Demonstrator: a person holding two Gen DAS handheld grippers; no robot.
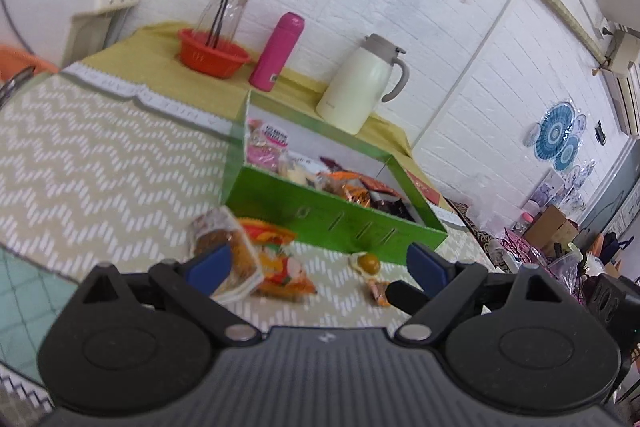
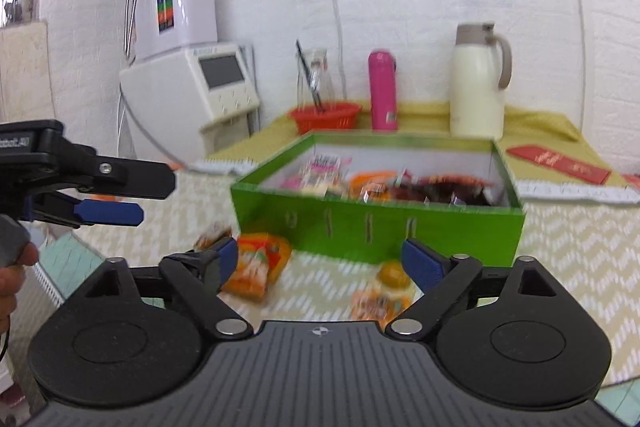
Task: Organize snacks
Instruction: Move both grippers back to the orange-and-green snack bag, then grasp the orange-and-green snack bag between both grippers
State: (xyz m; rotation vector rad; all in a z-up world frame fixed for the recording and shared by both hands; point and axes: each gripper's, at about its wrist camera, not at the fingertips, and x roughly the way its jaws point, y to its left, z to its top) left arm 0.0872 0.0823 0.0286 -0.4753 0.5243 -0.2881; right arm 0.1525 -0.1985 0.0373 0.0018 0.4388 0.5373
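A green box [image 1: 336, 219] [image 2: 380, 223] stands on the chevron cloth and holds several snack packets [image 1: 348, 187]. In front of it lie a brown bread packet [image 1: 228, 251], an orange snack packet [image 1: 280, 263] [image 2: 256, 267], a small wrapped yellow-green sweet [image 1: 368, 262] [image 2: 394, 275] and a small orange packet [image 1: 378, 291] [image 2: 376, 305]. My left gripper [image 1: 320, 263] is open and empty, just short of these packets; it also shows at the left of the right wrist view [image 2: 152, 197]. My right gripper [image 2: 320, 263] is open and empty above the loose packets.
Behind the box stand a cream jug [image 1: 360, 87] [image 2: 478, 87], a pink bottle [image 1: 276, 53] [image 2: 383, 91] and a red basket [image 1: 212, 53] [image 2: 324, 117]. A white appliance [image 2: 192, 95] stands at the left. A red envelope [image 2: 560, 165] lies at the right.
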